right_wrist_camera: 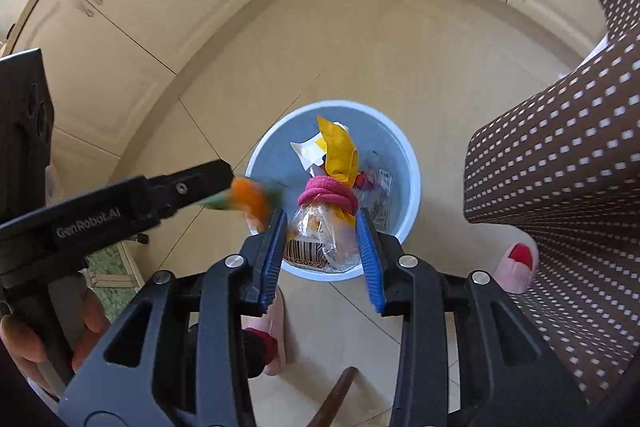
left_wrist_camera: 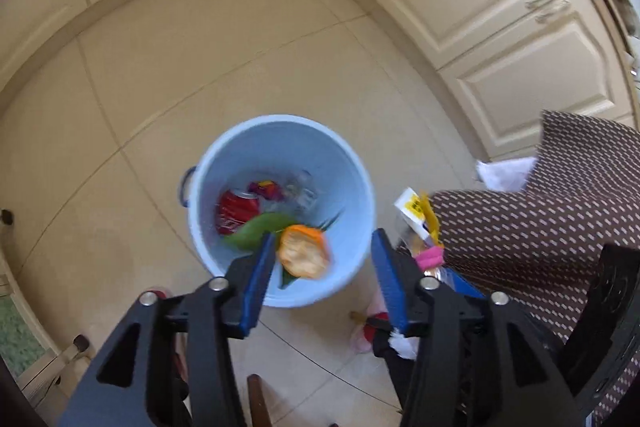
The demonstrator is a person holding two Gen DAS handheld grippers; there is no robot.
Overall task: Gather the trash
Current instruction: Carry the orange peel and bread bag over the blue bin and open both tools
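A light blue bin (left_wrist_camera: 352, 195) stands on the tiled floor; it also shows in the right wrist view (right_wrist_camera: 412, 183). Inside lie a red can (left_wrist_camera: 236, 211), a green peel (left_wrist_camera: 256, 231) and clear plastic. My left gripper (left_wrist_camera: 324, 247) is open above the bin; an orange peel (left_wrist_camera: 304, 257) hangs blurred in the air just below its fingers and also shows in the right wrist view (right_wrist_camera: 250, 201). My right gripper (right_wrist_camera: 322, 223) is shut on a clear plastic bag (right_wrist_camera: 320, 231) of trash tied with a pink band (right_wrist_camera: 330, 197), held over the bin.
Cream cabinet doors (left_wrist_camera: 500, 7) line the walls around the floor corner. A person's brown dotted clothing (right_wrist_camera: 560, 167) and a foot with red nails (right_wrist_camera: 516, 263) stand right of the bin. A wooden stick (right_wrist_camera: 336, 399) lies near the bottom edge.
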